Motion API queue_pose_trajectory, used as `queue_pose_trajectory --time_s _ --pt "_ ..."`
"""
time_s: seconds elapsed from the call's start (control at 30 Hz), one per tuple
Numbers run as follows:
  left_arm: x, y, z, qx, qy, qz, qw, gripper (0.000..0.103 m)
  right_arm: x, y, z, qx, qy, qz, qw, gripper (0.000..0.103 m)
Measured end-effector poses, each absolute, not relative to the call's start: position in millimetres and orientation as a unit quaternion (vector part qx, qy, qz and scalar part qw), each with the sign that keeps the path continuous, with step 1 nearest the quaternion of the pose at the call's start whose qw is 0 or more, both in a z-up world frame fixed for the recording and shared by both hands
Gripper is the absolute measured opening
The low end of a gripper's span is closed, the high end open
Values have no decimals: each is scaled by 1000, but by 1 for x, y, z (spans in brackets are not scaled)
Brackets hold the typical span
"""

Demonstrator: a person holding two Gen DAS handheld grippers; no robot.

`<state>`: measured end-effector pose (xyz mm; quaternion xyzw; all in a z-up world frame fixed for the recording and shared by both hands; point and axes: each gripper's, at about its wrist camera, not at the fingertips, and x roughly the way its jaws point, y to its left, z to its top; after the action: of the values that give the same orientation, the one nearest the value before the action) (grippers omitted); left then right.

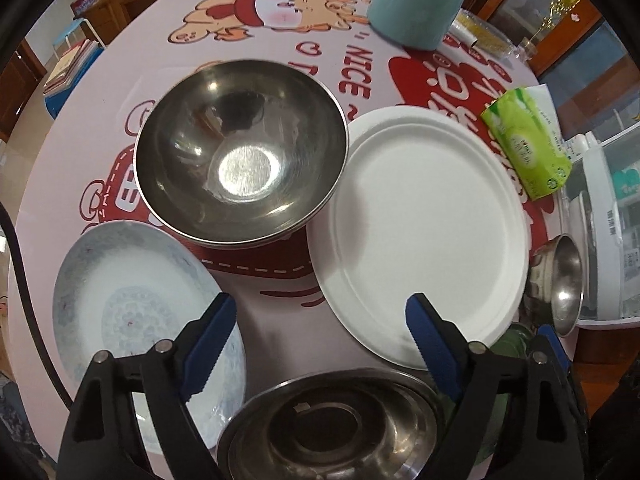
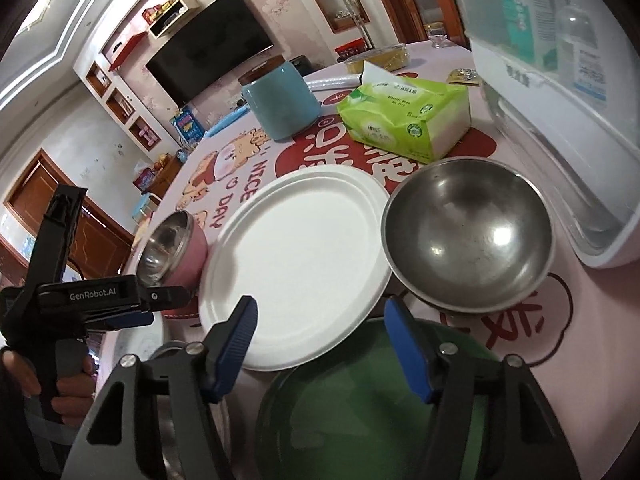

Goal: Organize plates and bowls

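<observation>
In the left wrist view my left gripper hangs open over the pink tablecloth with nothing between its fingers. An upturned steel dish lies just beneath it. A blue-patterned plate is under the left finger and a white plate is by the right finger. Nested steel bowls sit beyond. In the right wrist view my right gripper is open above the near rim of the white plate and a green plate. A steel bowl stands to the right and a pink bowl to the left.
A teal canister and a green tissue pack stand at the back of the round table. A white appliance crowds the right edge. A person's hand holds the left gripper beside the pink bowl.
</observation>
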<state>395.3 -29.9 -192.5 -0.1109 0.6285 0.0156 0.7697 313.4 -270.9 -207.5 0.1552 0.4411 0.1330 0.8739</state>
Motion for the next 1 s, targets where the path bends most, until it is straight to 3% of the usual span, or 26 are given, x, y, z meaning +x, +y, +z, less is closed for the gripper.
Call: queue_pose_trajectory --time_s 0.13,0.33,1.0 --pt "401 -29 -206 -115 641 16 758 67 318 -269 -217 153 446 126 873 56" --pt "402 -31 -217 -111 651 16 751 59 322 -267 -225 142 450 105 875 53" --pt "423 -47 -239 -91 648 12 756 52 333 -256 -234 91 437 98 889 52"
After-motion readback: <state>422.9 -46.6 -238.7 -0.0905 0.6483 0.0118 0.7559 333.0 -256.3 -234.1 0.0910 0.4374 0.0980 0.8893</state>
